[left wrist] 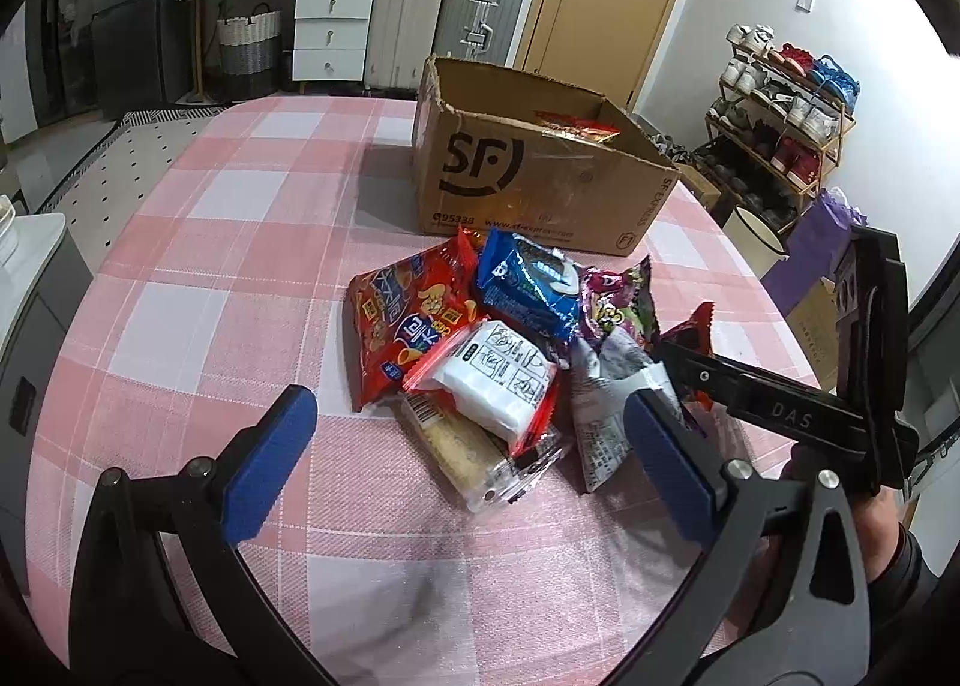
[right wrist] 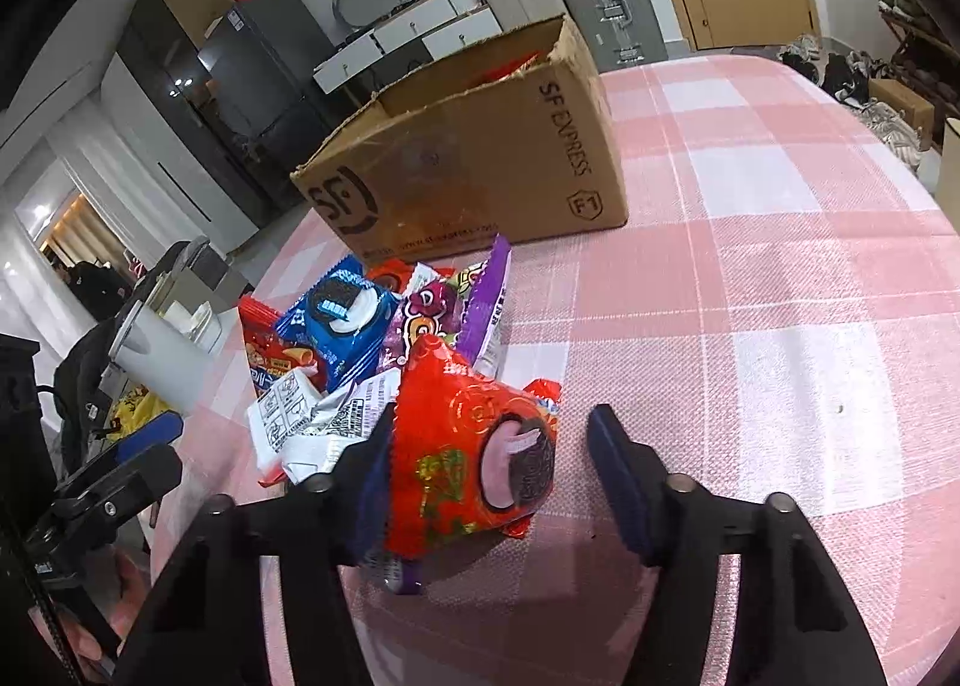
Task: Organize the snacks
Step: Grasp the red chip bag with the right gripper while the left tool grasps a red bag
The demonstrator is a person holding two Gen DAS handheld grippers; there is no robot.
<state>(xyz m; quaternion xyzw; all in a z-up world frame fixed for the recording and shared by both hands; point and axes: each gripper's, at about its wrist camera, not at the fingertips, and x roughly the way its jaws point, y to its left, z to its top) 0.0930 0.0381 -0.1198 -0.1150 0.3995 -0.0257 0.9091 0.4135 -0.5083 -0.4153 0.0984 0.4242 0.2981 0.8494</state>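
A pile of snack packets lies on the pink checked tablecloth (left wrist: 198, 278) in front of an open SF cardboard box (left wrist: 528, 182). The pile holds a red chip bag (left wrist: 402, 326), a blue Oreo pack (left wrist: 528, 290), a white packet with red ends (left wrist: 498, 380), a purple packet (left wrist: 612, 308) and a grey-white packet (left wrist: 606, 392). My left gripper (left wrist: 468, 458) is open just before the pile. My right gripper (right wrist: 486, 476) is open around a red Oreo packet (right wrist: 468, 458), whose left side touches the left pad. The box (right wrist: 480, 158) has a red packet inside (left wrist: 576, 125).
Suitcases (left wrist: 444, 20) and white drawers (left wrist: 330, 32) stand behind the table. A shoe rack (left wrist: 780, 122) is at the right. A white cabinet (left wrist: 30, 290) is beside the table's left edge. The right gripper's body (left wrist: 780, 410) reaches into the pile from the right.
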